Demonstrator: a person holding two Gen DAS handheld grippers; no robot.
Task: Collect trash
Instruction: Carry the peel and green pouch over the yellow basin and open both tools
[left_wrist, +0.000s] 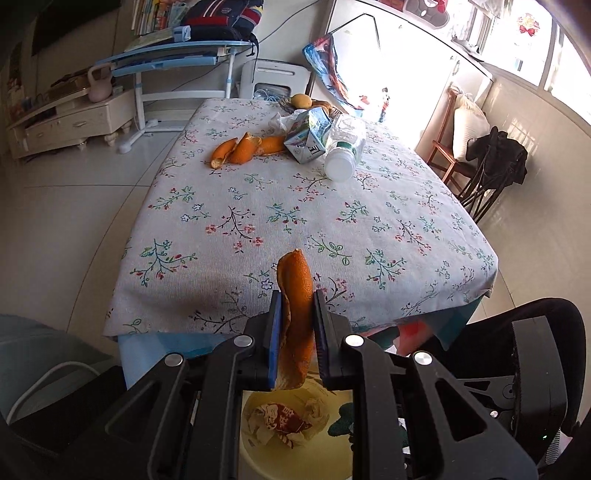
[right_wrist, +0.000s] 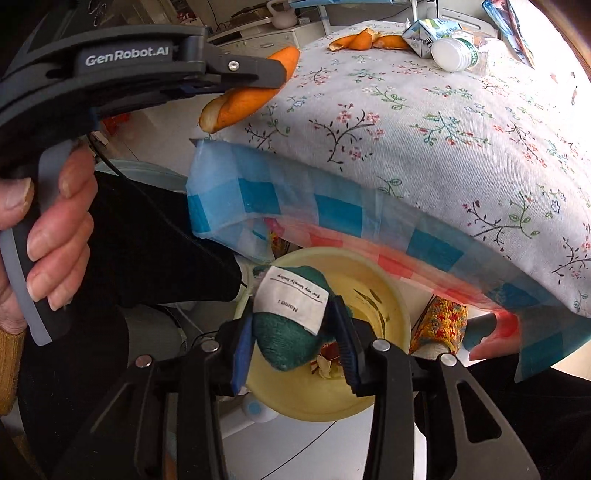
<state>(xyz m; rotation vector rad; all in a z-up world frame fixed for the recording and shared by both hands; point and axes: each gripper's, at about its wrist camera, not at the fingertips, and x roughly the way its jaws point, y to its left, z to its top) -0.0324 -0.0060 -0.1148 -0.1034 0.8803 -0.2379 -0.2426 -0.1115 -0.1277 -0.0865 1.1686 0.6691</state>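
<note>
Sunlit tiles and a floral-clothed table (left_wrist: 332, 221) framed the scene we recorded. We saw the left gripper (left_wrist: 297, 325) pinching a strip of orange peel (left_wrist: 297, 295), its pads pressed on both sides, held just past the near table edge and above the yellow bin (right_wrist: 391, 291) on the floor. We saw a green knitted cloth (right_wrist: 284, 336) with a white name label sitting between the fingers of the right gripper (right_wrist: 295, 347), directly over the bin's mouth; we could not tell whether the pads were pressing on it. Crumpled wrappers (left_wrist: 284, 421) already lay inside the bin. Farther out on the table we noted more orange peel (left_wrist: 243, 147), a crushed carton (left_wrist: 308, 134) and a plastic bottle (left_wrist: 343, 147) lying on its side.
</note>
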